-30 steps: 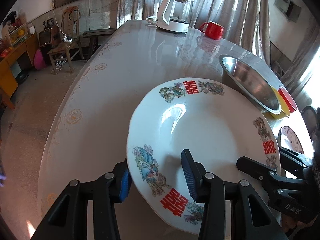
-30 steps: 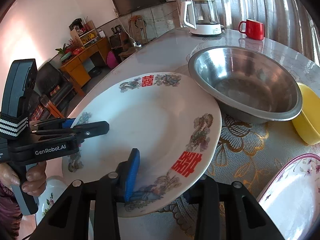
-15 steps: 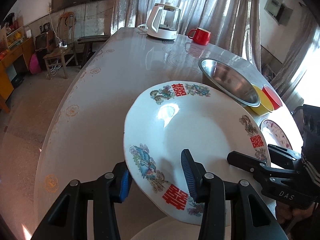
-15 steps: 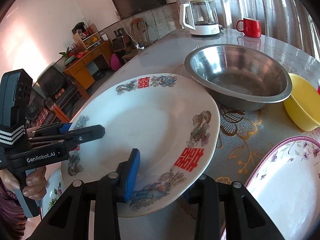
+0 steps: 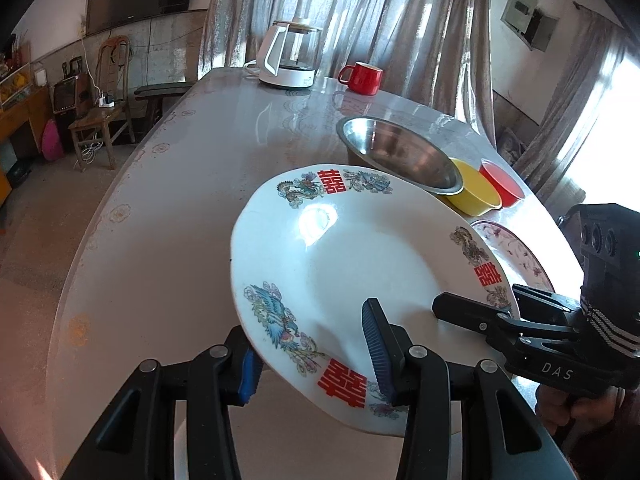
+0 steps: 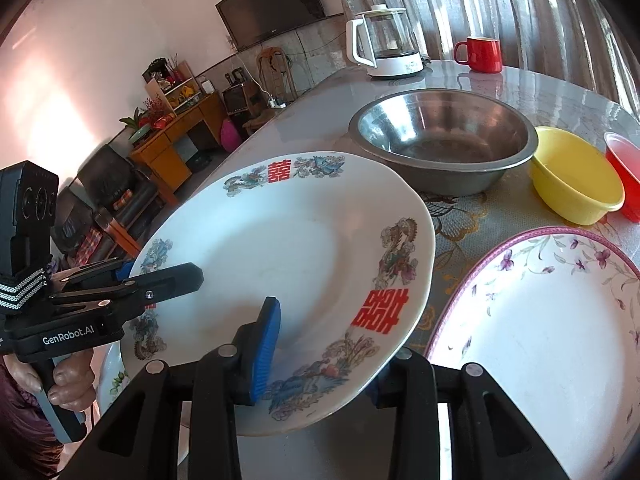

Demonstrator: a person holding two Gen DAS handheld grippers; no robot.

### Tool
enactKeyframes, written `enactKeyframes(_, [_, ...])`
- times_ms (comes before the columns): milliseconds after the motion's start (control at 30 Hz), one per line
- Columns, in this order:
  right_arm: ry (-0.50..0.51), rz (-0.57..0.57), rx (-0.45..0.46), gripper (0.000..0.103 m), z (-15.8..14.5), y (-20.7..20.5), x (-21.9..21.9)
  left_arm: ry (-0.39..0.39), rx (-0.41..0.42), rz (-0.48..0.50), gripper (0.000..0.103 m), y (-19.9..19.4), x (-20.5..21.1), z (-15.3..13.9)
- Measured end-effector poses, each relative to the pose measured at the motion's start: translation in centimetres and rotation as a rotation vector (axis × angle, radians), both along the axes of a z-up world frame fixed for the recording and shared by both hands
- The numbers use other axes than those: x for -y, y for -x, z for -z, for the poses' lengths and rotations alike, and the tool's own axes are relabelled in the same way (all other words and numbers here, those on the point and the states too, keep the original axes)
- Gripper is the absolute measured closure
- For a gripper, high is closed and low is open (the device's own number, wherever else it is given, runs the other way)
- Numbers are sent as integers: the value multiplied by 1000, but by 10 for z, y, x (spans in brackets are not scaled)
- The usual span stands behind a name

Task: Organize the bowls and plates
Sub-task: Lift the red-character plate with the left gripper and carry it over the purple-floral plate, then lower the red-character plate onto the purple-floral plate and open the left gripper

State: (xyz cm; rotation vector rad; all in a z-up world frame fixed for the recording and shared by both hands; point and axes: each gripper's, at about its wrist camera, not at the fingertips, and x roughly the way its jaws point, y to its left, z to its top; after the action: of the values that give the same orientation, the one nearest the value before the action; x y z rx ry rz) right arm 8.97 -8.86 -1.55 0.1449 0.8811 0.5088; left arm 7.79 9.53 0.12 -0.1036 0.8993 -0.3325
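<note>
A large white plate [image 5: 360, 264] [image 6: 288, 248] with red characters and bird and dragon prints is held tilted above the table by both grippers. My left gripper [image 5: 312, 364] is shut on its near-left rim, one blue pad on top and one under. It shows in the right wrist view as the black left gripper [image 6: 160, 276]. My right gripper [image 6: 324, 364] is shut on the plate's near-right rim, and appears in the left wrist view as the right gripper [image 5: 472, 312]. A purple-rimmed floral plate [image 6: 540, 320] [image 5: 516, 252] lies on the table to the right.
Beyond the held plate stand a steel bowl [image 6: 444, 136] [image 5: 396, 156], a yellow bowl [image 6: 572, 176] [image 5: 476, 192] and a red bowl [image 6: 624, 168] [image 5: 502, 184]. A kettle [image 5: 290, 56] and a red mug [image 5: 362, 78] stand at the far end. Another white plate [image 6: 116, 376] lies below on the near left.
Both grippers have drawn back toward the near side with the plate still gripped. The bowls look farther off, and the purple-rimmed plate has come further into view on the right.
</note>
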Motion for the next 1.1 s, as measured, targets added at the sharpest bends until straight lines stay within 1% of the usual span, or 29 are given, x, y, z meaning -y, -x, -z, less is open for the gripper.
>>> enactKeyframes(100, [-16, 18, 21, 68, -7, 9, 13, 26, 14, 41, 58, 11, 14, -7])
enactKeyframes(167, [-31, 34, 29, 68, -11, 18, 24, 34, 22, 80, 58, 17, 29, -11])
enactKeyframes(200, [-39, 43, 31, 68, -13, 21, 30, 25, 26, 90, 58, 19, 37, -11])
enactKeyframes(267, [-31, 65, 50, 68, -17, 30, 40, 19, 30, 120, 58, 22, 53, -10])
enactKeyframes(333, [-21, 86, 61, 67, -18, 38, 50, 38, 16, 139, 58, 21, 65, -8])
enactKeyframes(533, [-14, 177, 44, 68, -12, 53, 89, 39, -9, 218, 58, 23, 109, -4])
enactKeyframes(700, [-20, 249, 30, 68, -12, 65, 122, 20, -25, 273, 57, 25, 148, -3])
enactKeyframes(933, [-17, 353, -34, 68, 0, 69, 163, -13, -74, 320, 58, 19, 187, 9])
enactKeyframes(967, [-16, 364, -40, 68, 1, 69, 168, -19, -79, 320, 58, 18, 190, 11])
enactKeyframes(1033, [-19, 383, -47, 68, 2, 70, 177, -5, -104, 304, 58, 14, 192, 15])
enactKeyframes(1100, [-22, 384, -40, 67, 0, 71, 182, -1, -105, 301, 58, 12, 195, 17])
